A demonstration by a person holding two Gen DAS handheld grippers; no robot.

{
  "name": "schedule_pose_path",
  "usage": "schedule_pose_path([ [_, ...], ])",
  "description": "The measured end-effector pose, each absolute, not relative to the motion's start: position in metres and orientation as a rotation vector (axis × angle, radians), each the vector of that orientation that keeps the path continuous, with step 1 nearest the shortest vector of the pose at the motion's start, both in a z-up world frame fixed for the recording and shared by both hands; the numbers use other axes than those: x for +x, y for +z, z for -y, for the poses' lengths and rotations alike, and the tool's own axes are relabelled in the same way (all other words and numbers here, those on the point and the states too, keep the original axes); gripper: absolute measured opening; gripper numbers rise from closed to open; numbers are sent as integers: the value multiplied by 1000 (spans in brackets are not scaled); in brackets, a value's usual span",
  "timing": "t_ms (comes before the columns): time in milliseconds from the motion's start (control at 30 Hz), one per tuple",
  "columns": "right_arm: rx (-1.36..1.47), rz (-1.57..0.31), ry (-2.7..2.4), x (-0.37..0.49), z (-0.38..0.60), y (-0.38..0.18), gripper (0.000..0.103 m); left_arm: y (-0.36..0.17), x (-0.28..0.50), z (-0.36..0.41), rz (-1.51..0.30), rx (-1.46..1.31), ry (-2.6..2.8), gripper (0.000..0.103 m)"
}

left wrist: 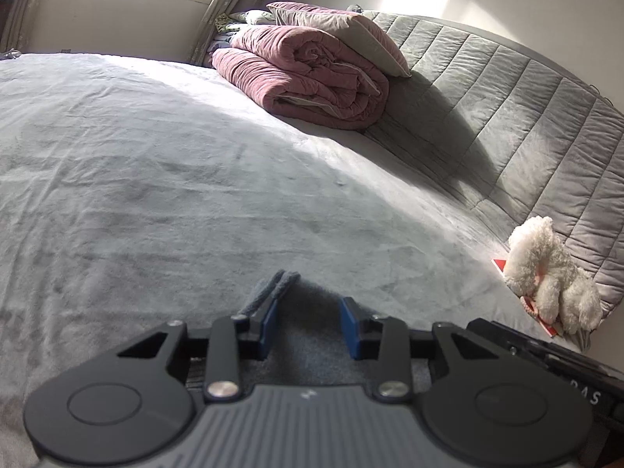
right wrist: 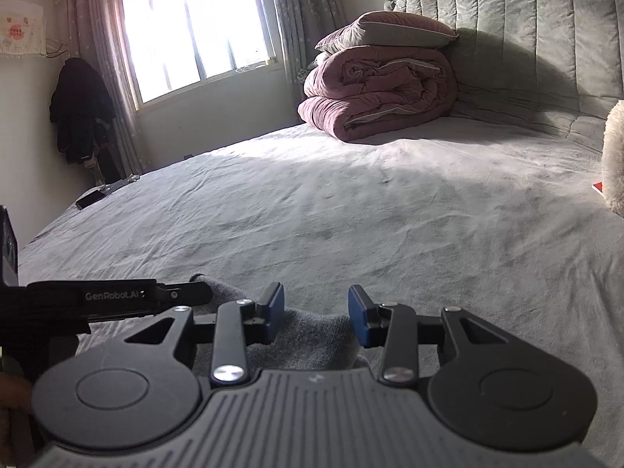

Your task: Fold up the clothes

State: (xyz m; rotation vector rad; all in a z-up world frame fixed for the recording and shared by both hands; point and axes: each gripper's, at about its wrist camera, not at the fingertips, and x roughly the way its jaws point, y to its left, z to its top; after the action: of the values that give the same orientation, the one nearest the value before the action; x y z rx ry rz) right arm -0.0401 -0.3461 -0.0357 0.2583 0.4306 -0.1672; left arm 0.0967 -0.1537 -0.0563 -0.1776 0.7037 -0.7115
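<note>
Closest to us, our left gripper (left wrist: 308, 314) hangs low over the grey bed (left wrist: 156, 179). Its blue pads stand a little apart, and a dark grey cloth (left wrist: 308, 347) lies between them and under them; we cannot tell if they pinch it. Our right gripper (right wrist: 316, 312) is part open over the same cloth too. Farther back we see a pink quilt (left wrist: 312, 78), then a white fluffy toy (left wrist: 546, 273).
</note>
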Motion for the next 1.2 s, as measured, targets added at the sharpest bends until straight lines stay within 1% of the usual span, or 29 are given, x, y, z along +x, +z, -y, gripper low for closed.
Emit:
schedule_pose_path([
  [133,240,-486,-167,-32,349,-44,40,-65,104,153,-698,-175,-707,32],
  [333,374,-590,-198,-20,373,-64,39,-69,121,157,-720,-153,-689,33],
  [367,406,-603,-201,-19,377,-67,39,-68,124,158,-725,-141,-677,37],
  [400,440,-613,-203,-18,382,-69,39,-68,127,159,-740,-129,-661,49],
  [500,562,-614,-180,-23,395,-67,39,-65,131,151,-778,-168,-671,50],
  [567,632,-607,-156,-29,403,-63,42,-61,132,143,-802,-200,-683,50],
  [600,668,-604,-142,-32,407,-61,42,-59,133,138,-819,-218,-690,52],
  [667,737,-599,-122,-38,414,-59,50,-57,135,129,-854,-253,-695,59],
  [700,785,-594,-115,-41,418,-59,52,-57,137,124,-873,-276,-699,63],
  [767,874,-581,-103,-49,426,-59,61,-58,141,114,-915,-332,-712,69],
  [800,913,-575,-100,-52,429,-60,62,-60,142,110,-938,-362,-719,73],
  [833,952,-572,-96,-56,432,-60,64,-62,144,107,-956,-388,-724,74],
  [1000,1069,-593,-39,-72,432,-62,66,-80,152,98,-1057,-511,-744,75],
  [1100,1075,-626,-6,-78,425,-62,66,-92,155,100,-1108,-562,-762,75],
  [1200,1047,-664,9,-80,415,-62,68,-98,154,103,-1112,-596,-778,76],
])
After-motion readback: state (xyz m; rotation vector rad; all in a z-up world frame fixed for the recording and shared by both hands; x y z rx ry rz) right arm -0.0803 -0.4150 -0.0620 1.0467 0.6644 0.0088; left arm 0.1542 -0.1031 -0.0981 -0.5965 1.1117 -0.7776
